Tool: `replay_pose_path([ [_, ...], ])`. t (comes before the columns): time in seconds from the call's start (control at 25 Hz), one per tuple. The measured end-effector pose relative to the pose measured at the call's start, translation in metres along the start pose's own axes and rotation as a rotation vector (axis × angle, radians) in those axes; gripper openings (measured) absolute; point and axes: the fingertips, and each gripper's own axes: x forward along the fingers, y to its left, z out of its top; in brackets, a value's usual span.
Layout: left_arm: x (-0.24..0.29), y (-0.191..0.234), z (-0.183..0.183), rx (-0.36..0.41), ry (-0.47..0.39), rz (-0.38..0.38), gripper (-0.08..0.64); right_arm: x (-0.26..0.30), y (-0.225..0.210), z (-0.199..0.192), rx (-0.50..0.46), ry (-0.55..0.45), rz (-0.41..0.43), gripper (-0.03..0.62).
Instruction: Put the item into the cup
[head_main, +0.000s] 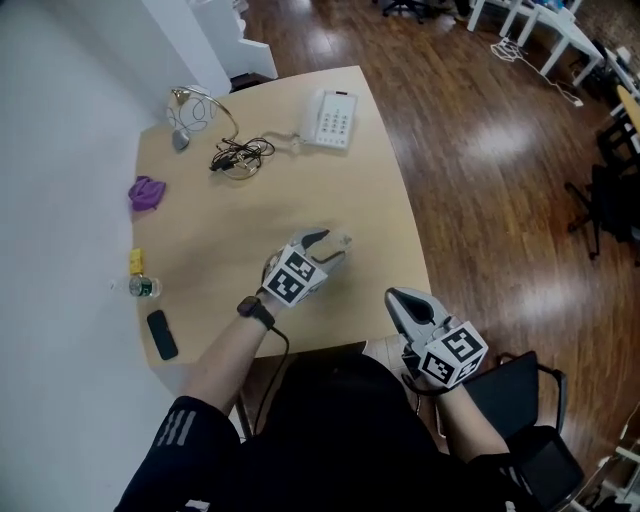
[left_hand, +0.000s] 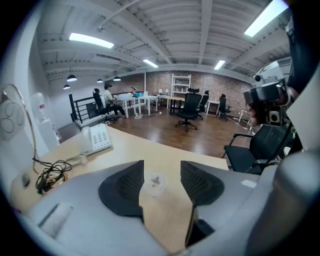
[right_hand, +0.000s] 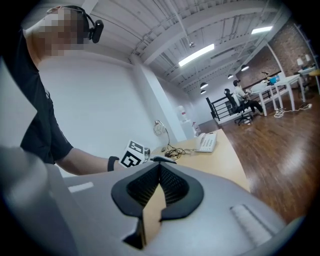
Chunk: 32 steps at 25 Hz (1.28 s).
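Observation:
A small clear cup (left_hand: 154, 182) stands on the tan table (head_main: 300, 190), seen from above in the left gripper view. A tiny object lies inside it. My left gripper (left_hand: 162, 169) hangs above the cup with its jaws wide apart and nothing between the pads. In the head view the left gripper (head_main: 326, 243) is over the table's middle front, and the cup (head_main: 343, 241) shows as a pale shape at its tips. My right gripper (head_main: 393, 296) hovers off the table's front right edge, its jaws meeting at the tips and holding nothing, as the right gripper view (right_hand: 159, 166) shows.
A white telephone (head_main: 331, 118), a tangle of black cables (head_main: 240, 155) and a desk lamp (head_main: 195, 108) sit at the far end. A purple cloth (head_main: 146, 192), a yellow item (head_main: 135, 261), a small bottle (head_main: 143, 287) and a black handset (head_main: 162, 334) line the left edge.

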Motion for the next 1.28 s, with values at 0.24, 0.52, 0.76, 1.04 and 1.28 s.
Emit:
replay_pose_path([
  [0.24, -0.094, -0.019, -0.002, -0.096, -0.132, 0.095, 0.224, 0.021, 0.021, 0.030, -0.066, -0.027, 0.134, 0.008],
  [0.52, -0.183, -0.063, -0.029, -0.142, -0.247, 0.203, 0.206, 0.030, 0.079, 0.039, -0.119, -0.055, 0.224, 0.008],
  [0.76, -0.267, -0.130, -0.051, -0.127, -0.328, 0.216, 0.202, 0.011, 0.169, 0.013, -0.168, -0.056, 0.255, 0.008],
  [1.04, -0.362, -0.211, -0.107, -0.087, -0.366, 0.212, 0.201, -0.043, 0.297, -0.031, -0.149, -0.123, 0.277, 0.008],
  [1.28, -0.411, -0.254, -0.147, -0.126, -0.378, 0.217, 0.195, -0.085, 0.364, -0.081, -0.252, -0.065, 0.235, 0.008],
])
